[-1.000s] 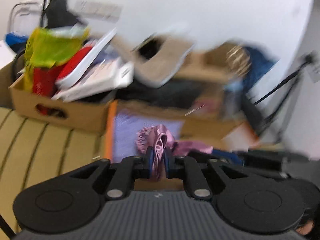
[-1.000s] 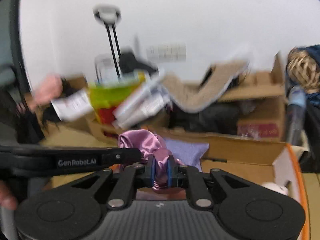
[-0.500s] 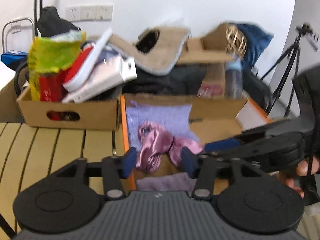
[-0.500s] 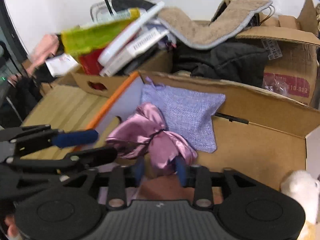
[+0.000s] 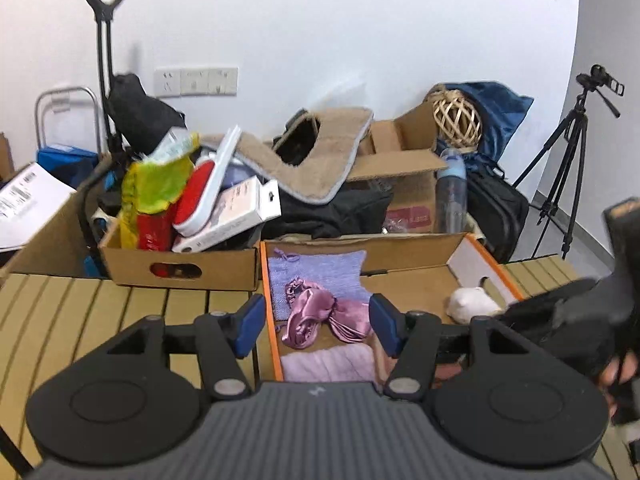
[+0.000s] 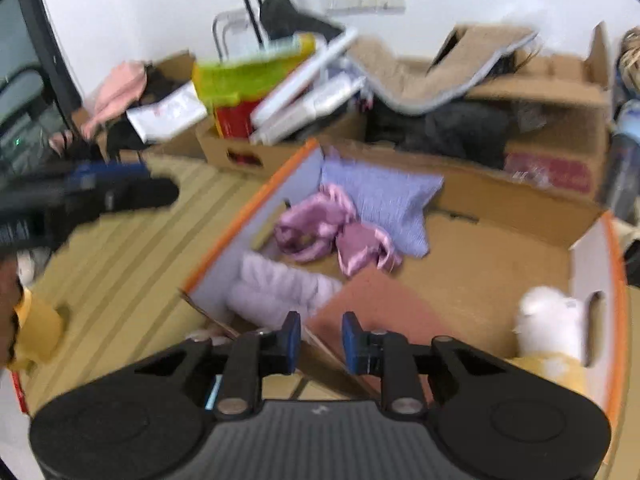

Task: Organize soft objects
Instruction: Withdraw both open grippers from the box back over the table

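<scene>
Both tongs are hanging above the open cardboard box (image 5: 404,246) that is sitting on the slatted wooden surface (image 5: 80,300), and neither is carrying anything. The left tongs (image 5: 316,322) are standing spread, blue pads wide apart with only air between them; the right tongs (image 6: 318,338) are closing at this moment, a narrow gap showing between the pads and nothing caught in it. The task's thing, a pink satin scrunchie-like bundle (image 5: 320,314), is lying loose on the box floor near the orange-edged left wall, partly overlapping a lavender fabric pouch (image 5: 320,270) and just beyond a pale lilac folded cloth (image 6: 276,292). A white plush toy (image 6: 548,316) is resting at the far right corner of the same box, well apart from the satin. Behind it, a second box of mixed goods (image 5: 180,268) is standing, not involved. Handling judgement: the satin is looking very light, limp and slippery, gathered in loose folds, so it should be collapsing under any pinch and sliding out of a shallow one. The best purchase is appearing to be the cinched middle where the two puffs meet, since the fabric is bunched thickest there; a grip on an outer ruffle is risking only a single layer slipping free. Nothing here is fragile; firm closure should be doing no harm. The pouch beneath is looking coarser and may be lifting along with the satin if the pads are reaching too deep.
</scene>
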`<state>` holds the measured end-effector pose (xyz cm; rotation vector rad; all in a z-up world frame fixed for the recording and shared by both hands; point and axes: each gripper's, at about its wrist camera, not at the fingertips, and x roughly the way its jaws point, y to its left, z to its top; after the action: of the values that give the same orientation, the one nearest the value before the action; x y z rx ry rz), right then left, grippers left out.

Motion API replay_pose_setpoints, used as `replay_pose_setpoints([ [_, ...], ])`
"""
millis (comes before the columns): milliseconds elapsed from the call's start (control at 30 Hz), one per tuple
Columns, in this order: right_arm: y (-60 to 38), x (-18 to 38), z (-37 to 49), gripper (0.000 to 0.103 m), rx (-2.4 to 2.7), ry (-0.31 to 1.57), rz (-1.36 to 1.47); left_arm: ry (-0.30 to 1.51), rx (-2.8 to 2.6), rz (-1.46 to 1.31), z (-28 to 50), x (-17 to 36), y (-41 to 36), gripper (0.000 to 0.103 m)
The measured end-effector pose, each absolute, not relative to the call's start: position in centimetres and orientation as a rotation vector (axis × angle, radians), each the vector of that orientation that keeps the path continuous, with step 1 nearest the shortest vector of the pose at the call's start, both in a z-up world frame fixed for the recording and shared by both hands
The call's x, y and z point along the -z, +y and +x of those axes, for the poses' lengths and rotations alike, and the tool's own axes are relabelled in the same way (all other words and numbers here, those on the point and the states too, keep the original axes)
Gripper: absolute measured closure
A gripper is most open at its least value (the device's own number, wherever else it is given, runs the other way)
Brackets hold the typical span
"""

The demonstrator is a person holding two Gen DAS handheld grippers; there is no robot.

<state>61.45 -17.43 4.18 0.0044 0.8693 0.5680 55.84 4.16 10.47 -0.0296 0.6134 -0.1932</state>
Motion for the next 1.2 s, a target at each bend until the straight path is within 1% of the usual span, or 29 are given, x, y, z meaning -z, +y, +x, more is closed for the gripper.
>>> replay_pose_setpoints([
  [133, -20.4, -9.4, 57.2, 0.080, -0.526, 0.804, 0.051, 0.580, 0.199, -0.030, 51.2, -13.9, 3.6, 0.041],
  [200, -21.7, -11.6, 54.6, 0.077, -0.492, 0.752, 0.043, 0.539, 0.196, -0.017, 48.2, -15.5, 3.2, 0.038],
  [300, -23.3, -13.7, 49.1, 0.068, -0.447, 0.658, 0.037, 0.473, 0.173, -0.040, 43.0, -16.4, 2.8, 0.031],
  [333, -23.7, -14.0, 46.6, 0.062, -0.423, 0.613, 0.024, 0.450, 0.162, -0.048, 40.9, -16.2, 2.7, 0.026],
  [367, -23.9, -13.9, 44.4, 0.057, -0.401, 0.577, 0.012, 0.428, 0.144, -0.051, 38.6, -15.7, 2.4, 0.025],
  [467, -24.4, -12.0, 36.4, 0.051, -0.355, 0.477, -0.005, 0.372, 0.123, -0.051, 31.9, -13.2, 1.8, 0.021],
  [600, -24.5, -7.5, 28.2, 0.047, -0.326, 0.442, 0.044, 0.369, 0.113, -0.087, 24.3, -8.7, 0.9, 0.016],
  [667, -24.4, -4.9, 24.5, 0.038, -0.294, 0.431, 0.049, 0.390, 0.098, -0.080, 21.1, -6.5, 0.8, 0.015],
  [767, -24.4, -1.6, 20.4, 0.029, -0.233, 0.447, 0.081, 0.443, 0.067, -0.104, 17.6, -3.9, 0.9, 0.011],
  [833, -24.3, -0.2, 18.8, 0.027, -0.215, 0.472, 0.095, 0.478, 0.084, -0.103, 16.2, -3.0, 0.9, 0.011],
  [933, -24.0, 1.0, 17.6, 0.024, -0.191, 0.469, 0.085, 0.484, 0.076, -0.058, 15.8, -2.3, 0.9, 0.011],
  [1200, -23.9, 1.2, 18.0, 0.024, -0.185, 0.481, 0.097, 0.499, 0.059, -0.083, 17.1, -2.3, 1.4, 0.010],
])
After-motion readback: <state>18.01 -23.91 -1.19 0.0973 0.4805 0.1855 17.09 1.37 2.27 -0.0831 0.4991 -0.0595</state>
